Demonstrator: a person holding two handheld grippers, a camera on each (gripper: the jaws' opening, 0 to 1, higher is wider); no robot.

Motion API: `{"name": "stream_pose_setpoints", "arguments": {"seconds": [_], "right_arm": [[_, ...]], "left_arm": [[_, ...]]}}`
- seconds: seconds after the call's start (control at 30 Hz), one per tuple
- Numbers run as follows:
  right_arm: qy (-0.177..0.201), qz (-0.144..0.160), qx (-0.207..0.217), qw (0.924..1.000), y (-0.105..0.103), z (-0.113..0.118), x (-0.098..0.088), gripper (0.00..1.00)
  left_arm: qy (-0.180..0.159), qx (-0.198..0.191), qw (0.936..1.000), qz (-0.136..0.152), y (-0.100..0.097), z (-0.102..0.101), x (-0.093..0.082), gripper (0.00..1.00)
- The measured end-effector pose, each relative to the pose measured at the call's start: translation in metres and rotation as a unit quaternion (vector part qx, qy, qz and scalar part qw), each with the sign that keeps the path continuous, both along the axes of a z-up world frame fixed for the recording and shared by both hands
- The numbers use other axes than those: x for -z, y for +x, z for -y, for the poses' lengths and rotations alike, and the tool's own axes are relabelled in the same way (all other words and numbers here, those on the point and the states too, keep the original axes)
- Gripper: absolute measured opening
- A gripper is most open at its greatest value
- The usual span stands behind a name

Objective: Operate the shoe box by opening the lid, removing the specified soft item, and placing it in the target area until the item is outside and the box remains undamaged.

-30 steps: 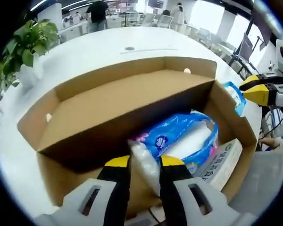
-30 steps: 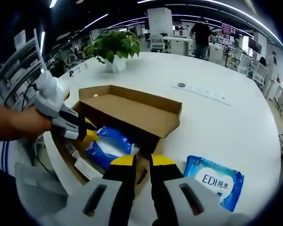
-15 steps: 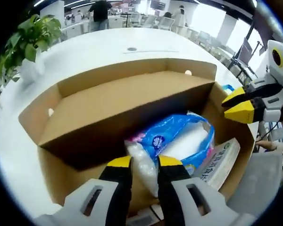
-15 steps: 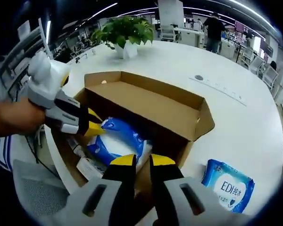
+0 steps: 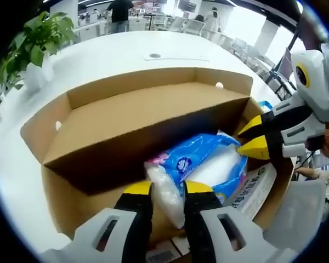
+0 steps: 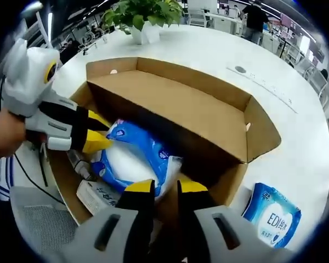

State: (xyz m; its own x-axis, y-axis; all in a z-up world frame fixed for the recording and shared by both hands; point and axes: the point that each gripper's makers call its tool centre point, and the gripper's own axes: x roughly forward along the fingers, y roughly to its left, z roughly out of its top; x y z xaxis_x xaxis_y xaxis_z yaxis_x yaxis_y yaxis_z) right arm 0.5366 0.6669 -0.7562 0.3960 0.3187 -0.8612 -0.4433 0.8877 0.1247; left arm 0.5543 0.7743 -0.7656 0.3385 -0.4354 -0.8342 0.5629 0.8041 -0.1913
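An open cardboard shoe box (image 5: 60,186) (image 6: 257,131) sits on the white table, its lid (image 5: 142,115) (image 6: 175,109) raised at the far side. Inside lies a soft blue and white plastic pack (image 5: 208,156) (image 6: 134,156). My left gripper (image 5: 168,190) (image 6: 101,139) is shut on the pack's clear plastic end. My right gripper (image 6: 165,189) (image 5: 251,138) hovers over the box's near wall, its tips close to the pack's other end. Its jaws stand close together with nothing between them.
A white printed booklet (image 5: 257,192) (image 6: 96,194) lies in the box beside the pack. A blue wipes packet (image 6: 271,211) rests on the table (image 6: 296,109) outside the box. A potted plant (image 5: 35,38) (image 6: 142,13) stands at the table's far side. People stand in the background.
My right gripper has moved from beside the box to over it, close to the blue pack. My left gripper has kept its hold on the pack's end.
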Motion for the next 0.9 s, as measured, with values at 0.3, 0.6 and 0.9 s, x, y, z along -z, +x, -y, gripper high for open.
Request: {"name": "stream_pose_setpoints", "arguments": {"seconds": [0.3,0.6,0.9], "right_arm": [[-0.019,-0.029,0.011,0.9993,0.0,0.002,0.011,0.11],[-0.024,-0.042,0.012,0.9988,-0.001,0.001,0.017,0.06],[-0.034,-0.04,0.013,0.9986,0.0,0.001,0.02,0.01]], "left_arm": [[0.001,-0.002,0.9999,-0.012,-0.001,-0.001,0.002,0.13],[-0.003,-0.003,0.9997,-0.026,-0.005,-0.002,0.004,0.05],[-0.003,0.002,0.9998,-0.021,-0.006,0.0,0.003,0.03]]}}
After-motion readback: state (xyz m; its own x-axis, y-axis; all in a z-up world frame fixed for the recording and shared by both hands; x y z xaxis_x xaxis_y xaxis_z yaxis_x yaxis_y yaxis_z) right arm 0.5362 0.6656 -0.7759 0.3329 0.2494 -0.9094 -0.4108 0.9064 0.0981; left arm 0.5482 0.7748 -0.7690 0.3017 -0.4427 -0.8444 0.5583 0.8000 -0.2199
